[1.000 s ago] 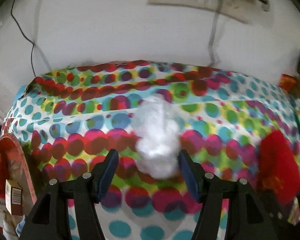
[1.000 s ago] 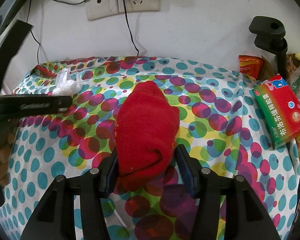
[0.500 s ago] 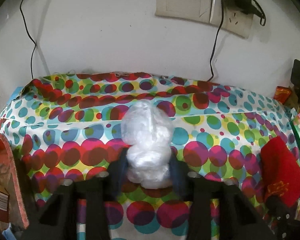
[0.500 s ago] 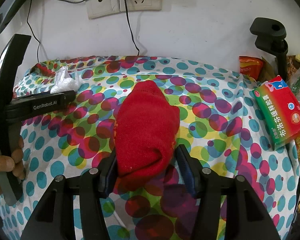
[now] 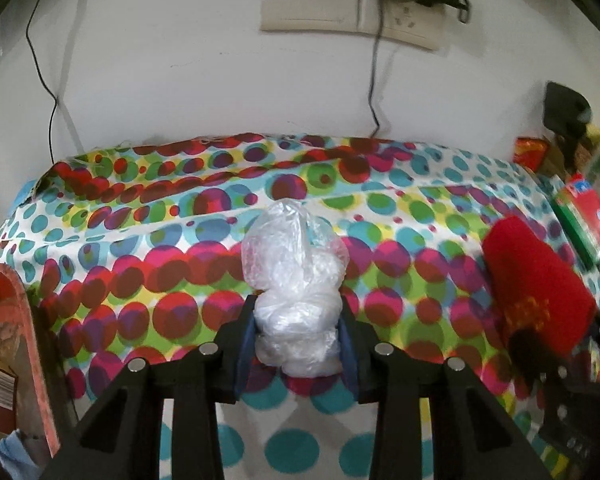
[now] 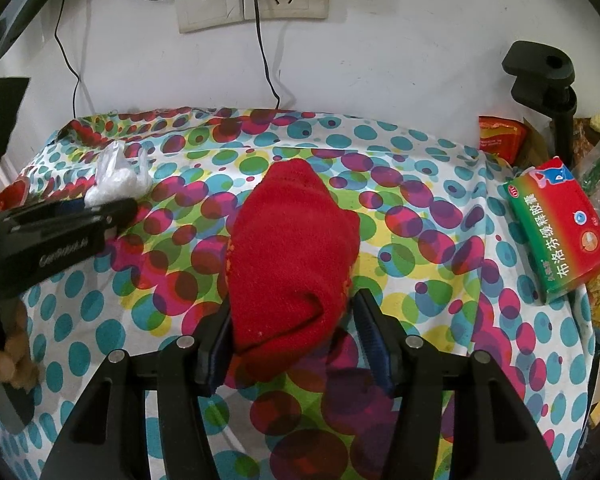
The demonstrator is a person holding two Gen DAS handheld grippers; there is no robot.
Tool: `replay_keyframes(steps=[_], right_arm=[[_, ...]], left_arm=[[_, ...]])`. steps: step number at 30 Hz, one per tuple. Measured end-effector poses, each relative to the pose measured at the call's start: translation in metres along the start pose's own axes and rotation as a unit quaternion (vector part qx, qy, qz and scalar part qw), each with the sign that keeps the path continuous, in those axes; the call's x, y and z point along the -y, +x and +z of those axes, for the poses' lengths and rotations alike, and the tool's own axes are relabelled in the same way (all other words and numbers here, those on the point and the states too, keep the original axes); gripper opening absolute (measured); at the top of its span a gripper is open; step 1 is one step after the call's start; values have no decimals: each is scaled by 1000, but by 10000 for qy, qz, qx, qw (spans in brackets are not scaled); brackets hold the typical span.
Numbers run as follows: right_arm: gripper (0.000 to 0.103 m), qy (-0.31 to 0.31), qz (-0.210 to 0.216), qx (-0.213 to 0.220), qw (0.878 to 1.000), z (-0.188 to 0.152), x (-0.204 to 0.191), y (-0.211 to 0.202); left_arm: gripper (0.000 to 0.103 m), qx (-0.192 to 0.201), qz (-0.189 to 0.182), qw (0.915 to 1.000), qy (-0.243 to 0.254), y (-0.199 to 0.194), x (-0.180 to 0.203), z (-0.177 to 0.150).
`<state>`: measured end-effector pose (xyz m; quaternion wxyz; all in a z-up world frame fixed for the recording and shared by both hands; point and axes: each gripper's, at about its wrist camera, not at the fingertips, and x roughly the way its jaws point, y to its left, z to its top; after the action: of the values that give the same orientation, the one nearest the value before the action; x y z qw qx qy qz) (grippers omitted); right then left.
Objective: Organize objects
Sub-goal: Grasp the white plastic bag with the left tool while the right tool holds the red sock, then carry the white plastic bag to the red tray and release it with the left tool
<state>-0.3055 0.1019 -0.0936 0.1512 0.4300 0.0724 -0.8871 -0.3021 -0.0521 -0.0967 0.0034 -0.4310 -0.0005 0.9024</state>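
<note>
A crumpled clear plastic bag (image 5: 296,280) sits between the pads of my left gripper (image 5: 298,320), which is shut on its lower half. The right wrist view shows the same bag (image 6: 116,176) at the far left, with the left gripper (image 6: 108,212) seen from the side. A red sock (image 6: 292,256) sticks forward out of my right gripper (image 6: 296,328), shut on its near end just above the dotted tablecloth (image 6: 440,208). In the left wrist view the sock (image 5: 532,280) juts up at the right edge.
A green and red medicine box (image 6: 560,232) lies at the right table edge, with snack packets (image 6: 500,136) and a black clamp stand (image 6: 540,76) behind it. Wall sockets with hanging cables (image 6: 252,0) are beyond the table. A red package (image 5: 8,340) stands at the left. A person's hand (image 6: 4,364) holds the left gripper.
My left gripper has shut on the plastic bag, which it stood open around a second ago, and shifted a little with it. The right gripper and the sock have not moved.
</note>
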Motion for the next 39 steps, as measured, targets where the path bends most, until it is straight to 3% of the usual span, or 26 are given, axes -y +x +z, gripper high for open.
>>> replay_keyframes(steps=[15,26,31,39], right_arm=[[53,-16,-20,-6,10000,1,1,0],[55,-23,-58,-6,10000,0,1,2],[56,-19,-76,-8,10000,-1,1,1],[57,-26,-82,-7,10000,0,0,2]], left_arm=[[37,-273,-464,9985,99,-40,12,-30],[37,-94,-680,9969,371,-98,3,-35],[37,34,-666,9964,526,-127,-8,-35],[37,225,-267,9981,516,-168,-54,-35]])
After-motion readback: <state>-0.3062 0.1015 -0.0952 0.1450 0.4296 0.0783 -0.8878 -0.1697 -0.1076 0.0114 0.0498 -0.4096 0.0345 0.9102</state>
